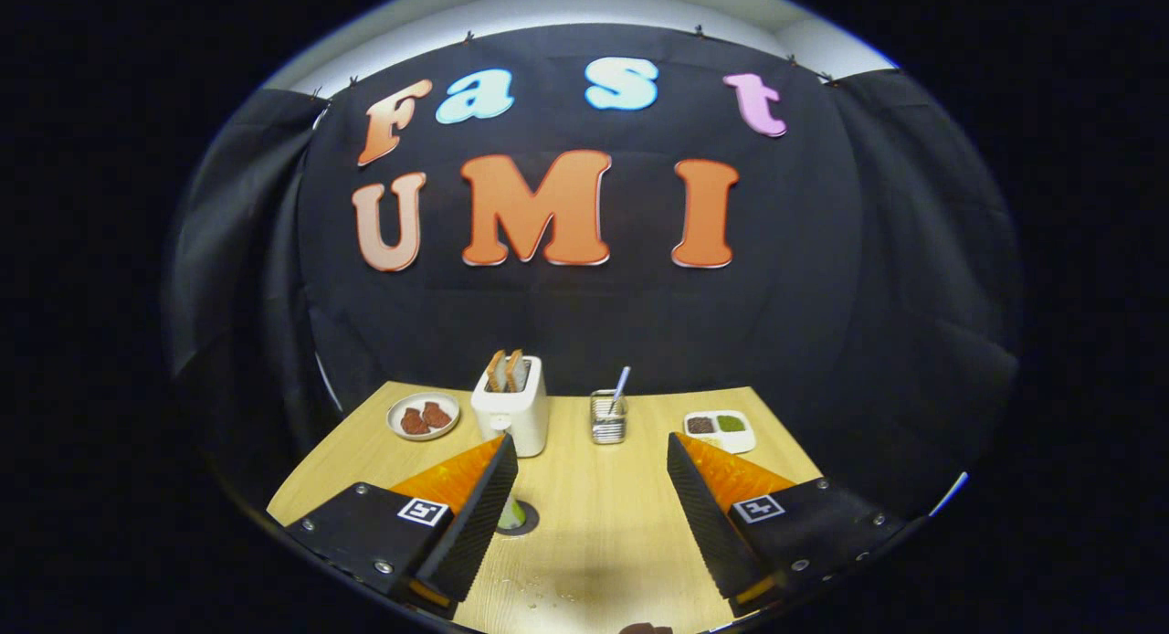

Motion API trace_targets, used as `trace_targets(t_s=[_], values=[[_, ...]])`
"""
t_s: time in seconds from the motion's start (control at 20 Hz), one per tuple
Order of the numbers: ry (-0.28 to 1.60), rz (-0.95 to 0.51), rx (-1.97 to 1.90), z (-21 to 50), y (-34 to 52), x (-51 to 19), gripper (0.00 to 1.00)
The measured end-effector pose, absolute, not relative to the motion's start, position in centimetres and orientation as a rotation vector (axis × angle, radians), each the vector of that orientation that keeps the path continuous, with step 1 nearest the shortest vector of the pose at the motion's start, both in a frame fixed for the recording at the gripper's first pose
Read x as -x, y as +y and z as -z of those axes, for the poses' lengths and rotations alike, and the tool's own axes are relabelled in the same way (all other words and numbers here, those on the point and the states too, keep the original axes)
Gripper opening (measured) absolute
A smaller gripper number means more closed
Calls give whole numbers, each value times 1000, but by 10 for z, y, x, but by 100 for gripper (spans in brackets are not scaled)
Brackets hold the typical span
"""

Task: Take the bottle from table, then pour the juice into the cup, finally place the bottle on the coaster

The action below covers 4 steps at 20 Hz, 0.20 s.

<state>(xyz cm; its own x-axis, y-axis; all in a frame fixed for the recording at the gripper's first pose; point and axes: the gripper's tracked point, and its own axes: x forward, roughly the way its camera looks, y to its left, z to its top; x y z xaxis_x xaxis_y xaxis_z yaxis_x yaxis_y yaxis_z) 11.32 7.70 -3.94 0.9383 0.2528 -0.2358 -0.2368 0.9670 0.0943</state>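
Two fingers of the gripper [592, 451] stand spread wide apart above the wooden table [584, 524], with nothing held between them. We see bare tabletop in the gap.

Location of task items: we cannot identify a bottle or a cup with certainty. A small round dark disc with a pale green object [513, 517] on it lies on the table just beside the inner edge of the left finger, which partly covers it. We cannot tell whether this is the coaster, a cup or a bottle cap. A few small wet-looking spots mark the table between the fingers, near their bases.

Partly cut off: a dark reddish-brown object [645, 628] shows at the near edge of the table, between the finger bases; too little is visible to name it.

Other items, all beyond the fingertips: a white toaster [511, 413] with two slices of toast [505, 371] upright in its slots stands just ahead of the left fingertip. A round plate [423, 417] with two reddish-brown pieces lies to the toaster's left. A wire mesh holder [607, 418] with a straw-like stick stands ahead of the gap. A white rectangular dish [721, 430] with a brown and a green portion lies ahead of the right fingertip.
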Motion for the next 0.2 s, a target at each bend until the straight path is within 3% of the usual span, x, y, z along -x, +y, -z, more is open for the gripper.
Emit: trace_targets(t_s=[0.2], values=[[194, -182, -66, 14, 38, -92, 97]])
